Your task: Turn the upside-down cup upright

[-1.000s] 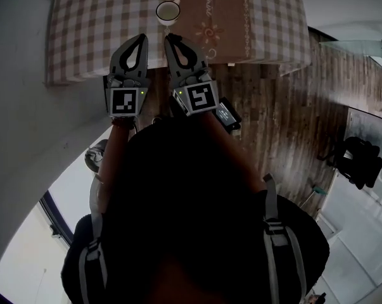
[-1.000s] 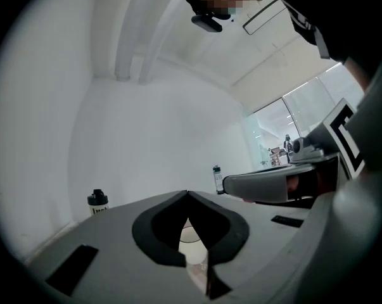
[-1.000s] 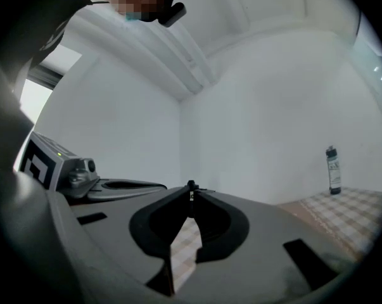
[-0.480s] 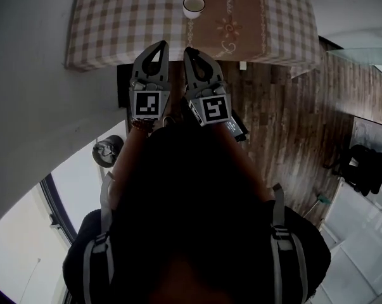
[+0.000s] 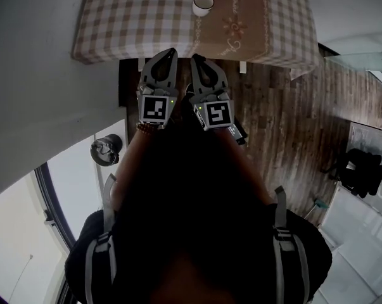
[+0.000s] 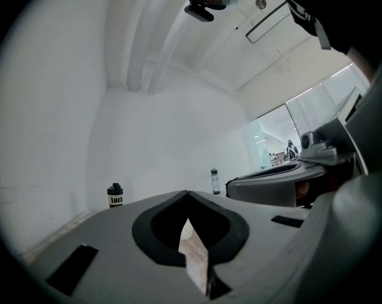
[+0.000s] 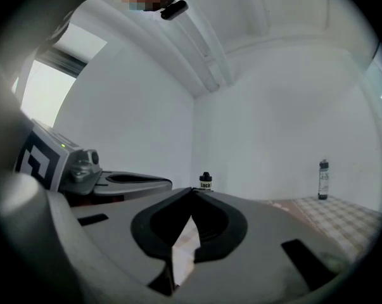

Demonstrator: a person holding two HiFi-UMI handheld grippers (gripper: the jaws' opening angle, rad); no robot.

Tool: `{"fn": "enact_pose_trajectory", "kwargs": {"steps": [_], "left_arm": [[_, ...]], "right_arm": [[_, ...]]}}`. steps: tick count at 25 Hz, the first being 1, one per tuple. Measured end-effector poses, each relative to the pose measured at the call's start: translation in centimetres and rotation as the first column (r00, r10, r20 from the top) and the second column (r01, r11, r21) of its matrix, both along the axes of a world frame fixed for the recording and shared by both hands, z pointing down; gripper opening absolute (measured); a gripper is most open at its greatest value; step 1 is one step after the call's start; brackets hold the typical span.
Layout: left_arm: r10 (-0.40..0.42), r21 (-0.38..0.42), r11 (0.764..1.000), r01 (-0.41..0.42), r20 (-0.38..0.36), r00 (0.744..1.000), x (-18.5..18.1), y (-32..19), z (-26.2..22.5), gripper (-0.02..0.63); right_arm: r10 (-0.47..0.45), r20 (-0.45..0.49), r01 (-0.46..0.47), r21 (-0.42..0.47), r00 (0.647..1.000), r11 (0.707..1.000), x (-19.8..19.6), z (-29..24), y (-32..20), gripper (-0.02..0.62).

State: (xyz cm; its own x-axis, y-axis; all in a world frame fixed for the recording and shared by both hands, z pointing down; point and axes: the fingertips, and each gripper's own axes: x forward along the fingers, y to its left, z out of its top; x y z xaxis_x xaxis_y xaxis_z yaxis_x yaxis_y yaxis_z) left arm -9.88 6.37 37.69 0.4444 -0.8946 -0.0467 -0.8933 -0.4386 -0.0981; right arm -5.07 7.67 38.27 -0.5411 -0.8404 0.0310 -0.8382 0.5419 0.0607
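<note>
Standing on the rectangular surface draped in a beige-and-white checked cloth, the small white round cup sits well back from the near edge, roughly midway between the left and right edges. It is at the left border of a brown patterned runner that crosses the cloth. Its ringed top looks like an open mouth facing up.

The left hand-held gripper, grey with a black-and-white marker cube, has its tip at the near edge of the surface. Its jaws are brought fully together with nothing between them. The right hand-held gripper lies just beside it, tip also at the near edge, jaws likewise pressed together on nothing. Both point level toward the surface and are well apart from the cup.

Below them runs a dark wooden plank floor. In the left gripper view a black-capped labelled bottle and a slim clear bottle stand beyond the jaws before a white wall. The right gripper view shows the same pair well apart from each other, the slim one on the checked cloth.
</note>
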Motion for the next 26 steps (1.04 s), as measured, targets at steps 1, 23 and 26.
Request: {"fn": "enact_pose_trajectory", "kwargs": {"steps": [1, 23, 26], "left_arm": [[0.003, 0.001, 1.0, -0.003, -0.002, 1.0, 0.0, 0.4, 0.0, -0.011], [0.023, -0.01, 1.0, -0.023, -0.002, 1.0, -1.7, 5.1, 1.5, -0.011], [0.018, -0.013, 1.0, -0.018, -0.012, 1.0, -1.9, 5.3, 1.4, -0.011]], "right_arm": [[0.001, -0.006, -0.001, -0.002, 1.0, 1.0, -0.2, 0.0, 0.4, 0.001], [0.014, -0.041, -0.015, -0.013, 0.999, 1.0, -1.7, 0.5, 5.0, 0.0], [0.015, -0.042, -0.015, -0.014, 0.999, 1.0, -1.8, 0.3, 5.1, 0.0]]}}
